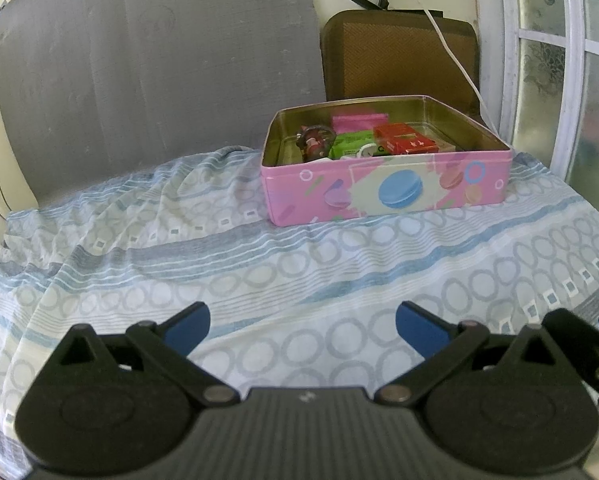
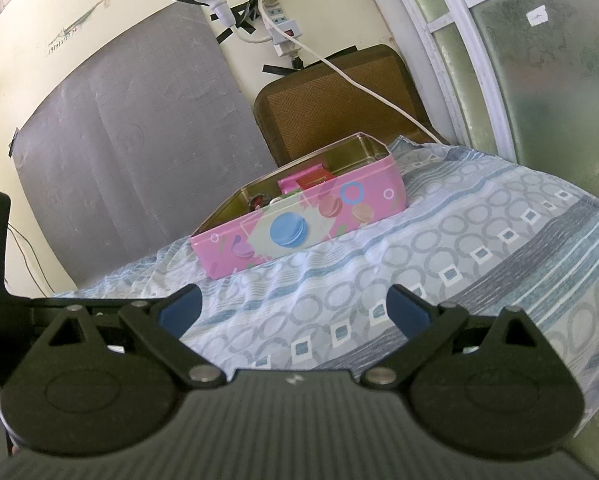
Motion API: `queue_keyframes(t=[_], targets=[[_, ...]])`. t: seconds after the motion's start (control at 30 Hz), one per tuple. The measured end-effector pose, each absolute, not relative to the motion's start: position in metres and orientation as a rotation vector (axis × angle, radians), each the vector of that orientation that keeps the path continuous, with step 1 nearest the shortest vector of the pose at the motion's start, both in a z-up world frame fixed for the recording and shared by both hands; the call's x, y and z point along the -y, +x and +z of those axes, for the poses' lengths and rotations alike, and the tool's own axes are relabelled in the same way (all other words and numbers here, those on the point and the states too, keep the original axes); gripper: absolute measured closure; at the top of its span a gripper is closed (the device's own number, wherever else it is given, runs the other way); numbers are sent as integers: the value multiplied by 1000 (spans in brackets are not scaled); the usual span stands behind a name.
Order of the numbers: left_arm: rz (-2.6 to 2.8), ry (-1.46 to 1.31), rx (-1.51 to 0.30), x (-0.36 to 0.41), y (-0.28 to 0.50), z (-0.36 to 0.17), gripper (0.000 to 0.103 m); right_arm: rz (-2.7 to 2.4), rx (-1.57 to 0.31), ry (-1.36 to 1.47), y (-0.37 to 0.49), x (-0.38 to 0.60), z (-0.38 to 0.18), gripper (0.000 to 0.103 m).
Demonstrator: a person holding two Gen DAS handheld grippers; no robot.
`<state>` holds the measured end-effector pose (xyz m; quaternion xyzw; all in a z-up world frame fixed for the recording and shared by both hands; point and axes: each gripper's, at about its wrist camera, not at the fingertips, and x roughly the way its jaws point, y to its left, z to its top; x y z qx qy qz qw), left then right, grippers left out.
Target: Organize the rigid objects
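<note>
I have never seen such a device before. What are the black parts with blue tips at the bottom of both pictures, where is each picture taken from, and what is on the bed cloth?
The black parts are two hand-held grippers; a person carries one in each hand. Each has a wide-angle camera that looks forward along its two blue-tipped fingers, which is why the room looks curved.

One picture comes from the left gripper, the other from the right gripper. Both stand open and hold nothing.

In front of them lies a patterned blue and white cloth. On it sits an open pink tin with macarons printed on its side. Inside are a red box, a green packet, a pink packet and a small dark object that I cannot identify.

Behind are a grey mat on the wall, a brown cushion, a power strip with a white cable, and a window.
</note>
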<state>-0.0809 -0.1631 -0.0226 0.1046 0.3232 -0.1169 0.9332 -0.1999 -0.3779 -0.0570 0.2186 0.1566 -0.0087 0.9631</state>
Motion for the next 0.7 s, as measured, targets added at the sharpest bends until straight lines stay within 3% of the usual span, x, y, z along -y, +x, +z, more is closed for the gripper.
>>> queue_keyframes(t=[0.5,0.7], targets=[[-246,197,-680,163,-80,-25,0,-18,-318,442,-200,377,-57,3],[-290,215,-609,165,-90,-18,0,-10,-310,402,-201,372,-57,5]])
